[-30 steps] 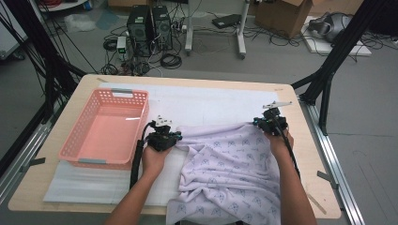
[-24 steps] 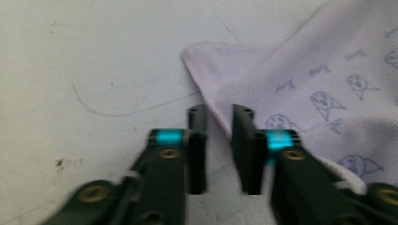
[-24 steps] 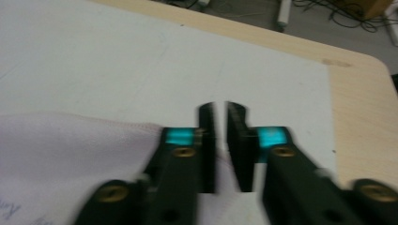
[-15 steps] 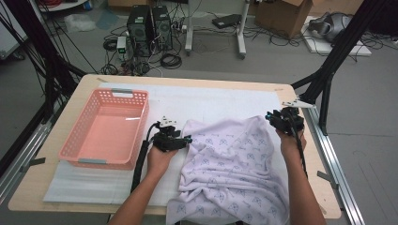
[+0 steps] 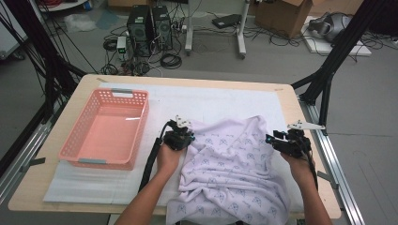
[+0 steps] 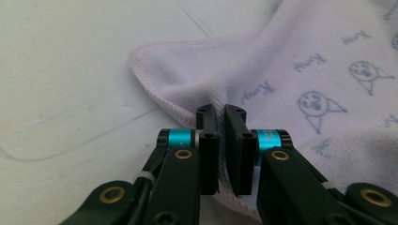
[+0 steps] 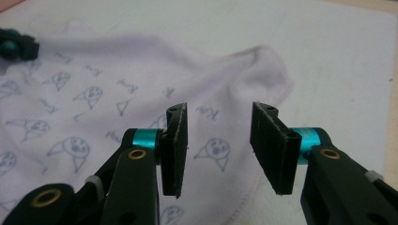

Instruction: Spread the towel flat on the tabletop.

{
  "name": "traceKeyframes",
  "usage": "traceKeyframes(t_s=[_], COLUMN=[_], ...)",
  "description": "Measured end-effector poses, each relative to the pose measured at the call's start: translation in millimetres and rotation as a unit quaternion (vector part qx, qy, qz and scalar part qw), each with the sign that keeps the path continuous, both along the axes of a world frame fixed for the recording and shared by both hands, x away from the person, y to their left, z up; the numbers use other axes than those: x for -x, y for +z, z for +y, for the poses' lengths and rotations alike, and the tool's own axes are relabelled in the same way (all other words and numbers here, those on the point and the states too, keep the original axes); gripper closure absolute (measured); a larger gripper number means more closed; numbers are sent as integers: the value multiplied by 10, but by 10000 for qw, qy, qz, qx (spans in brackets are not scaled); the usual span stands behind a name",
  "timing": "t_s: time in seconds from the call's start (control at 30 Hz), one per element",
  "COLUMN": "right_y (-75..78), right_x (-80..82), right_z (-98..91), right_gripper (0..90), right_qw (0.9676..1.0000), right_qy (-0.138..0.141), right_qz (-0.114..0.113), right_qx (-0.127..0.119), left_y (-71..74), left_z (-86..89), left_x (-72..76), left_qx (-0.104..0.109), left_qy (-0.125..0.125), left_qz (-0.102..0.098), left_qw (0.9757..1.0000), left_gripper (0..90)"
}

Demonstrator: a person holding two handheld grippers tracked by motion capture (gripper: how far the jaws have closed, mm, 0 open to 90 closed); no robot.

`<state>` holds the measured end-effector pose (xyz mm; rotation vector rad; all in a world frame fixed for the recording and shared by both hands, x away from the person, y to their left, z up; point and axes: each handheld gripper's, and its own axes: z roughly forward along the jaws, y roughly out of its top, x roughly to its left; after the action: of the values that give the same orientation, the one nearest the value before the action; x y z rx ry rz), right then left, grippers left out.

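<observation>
Towel (image 5: 234, 173), pale lilac with a small printed cartoon-face pattern, lies rumpled on the near right part of the counter (image 5: 286, 93), over a white foam sheet (image 5: 94, 183); its near edge hangs over the counter's front. Left claw (image 5: 184, 137) sits at the towel's far left corner. In the left gripper view the left claw (image 6: 221, 123) has its jaws almost pressed together, having just been closing, with a fold of the stitched towel hem (image 6: 159, 96) pinched between the tips. Right claw (image 5: 271, 139) is held just beside the towel's right edge, apart from the cloth. In the right gripper view the right claw (image 7: 218, 140) stands spread, its jaws having just been opening, with nothing between them; the towel's far right corner (image 7: 267, 70) lies flat beyond the tips. Pink plastic basket (image 5: 105, 129) stands on the left part of the counter, well apart from the towel.
</observation>
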<state>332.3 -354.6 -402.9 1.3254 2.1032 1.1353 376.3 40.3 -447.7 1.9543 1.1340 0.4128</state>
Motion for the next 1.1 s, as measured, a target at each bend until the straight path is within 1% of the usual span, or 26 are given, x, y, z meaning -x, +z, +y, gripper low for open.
traceKeyframes(t_s=[0.03,0.07,0.13,0.17,0.2,0.23,0.27,0.3,0.33,0.4,0.47,0.5,0.53,0.57,0.6,0.67,0.73,0.77,0.8,0.83,0.87,0.9,0.97,1.0,1.03,1.1], right_y=[-26,-49,-94,-113,-133,-141,-151,-158,-163,-165,-165,-172,-179,-187,-208,-249,-313,-360,-389,-396,-390,-368,-349,-333,-320,-301], right_x=[8,18,25,34,43,50,58,65,72,89,103,102,95,90,68,30,-30,-72,-99,-112,-125,-156,-212,-247,-286,-360], right_z=[5,16,20,23,26,29,30,35,38,38,30,28,27,31,43,83,141,179,199,235,253,266,282,294,295,259], right_gripper=[564,564,564,564,564,564,564,563,561,557,555,555,555,555,555,555,554,558,577,641,709,871,884,887,888,890], right_qw=[10000,10000,9999,9999,9998,9998,9997,9997,9997,9998,9998,9997,9997,9996,9996,9993,9985,9976,9969,9971,9966,9959,9944,9931,9923,9926], right_qy=[33,19,23,-3,-20,-30,-37,-50,-36,-45,-83,-125,-113,-111,-65,-6,40,45,75,54,27,97,177,93,-32,-319], right_qz=[34,86,110,148,170,180,203,213,226,203,167,180,195,243,271,358,503,622,679,597,609,649,657,607,532,386], right_qx=[12,-4,2,-39,-82,-116,-118,-114,-105,-77,-98,-94,-90,-80,-6,107,230,310,398,477,557,622,807,1000,1117,1106], left_y=[3,1,-20,-38,-43,-41,-34,-25,-11,5,12,13,16,27,37,49,71,79,95,103,119,126,136,137,133,122], left_z=[52,97,219,287,319,338,332,310,290,275,252,249,250,262,279,301,307,307,311,312,323,329,353,369,388,415], left_x=[-31,-58,-128,-168,-184,-188,-178,-162,-144,-119,-41,-16,8,49,77,117,150,160,171,176,185,191,214,227,238,259], left_qx=[83,80,168,283,409,485,459,388,416,631,731,721,703,692,740,815,757,742,713,747,757,762,715,709,702,685], left_qy=[118,274,579,766,855,881,844,762,669,547,357,283,234,166,124,79,0,-14,-34,-22,-10,-18,-13,-9,-11,8], left_qz=[12,-112,-207,-160,-70,-49,-102,-190,-194,-98,-123,-132,-154,-239,-279,-274,-218,-225,-263,-281,-300,-297,-344,-341,-333,-302], left_qw=[9999,9995,9980,9965,9955,9949,9953,9962,9967,9965,9966,9969,9971,9972,9968,9963,9969,9970,9971,9968,9967,9966,9968,9969,9970,9972], left_gripper=[853,854,855,854,855,854,853,843,811,613,512,473,460,455,456,455,450,449,449,449,449,449,449,449,449,449])
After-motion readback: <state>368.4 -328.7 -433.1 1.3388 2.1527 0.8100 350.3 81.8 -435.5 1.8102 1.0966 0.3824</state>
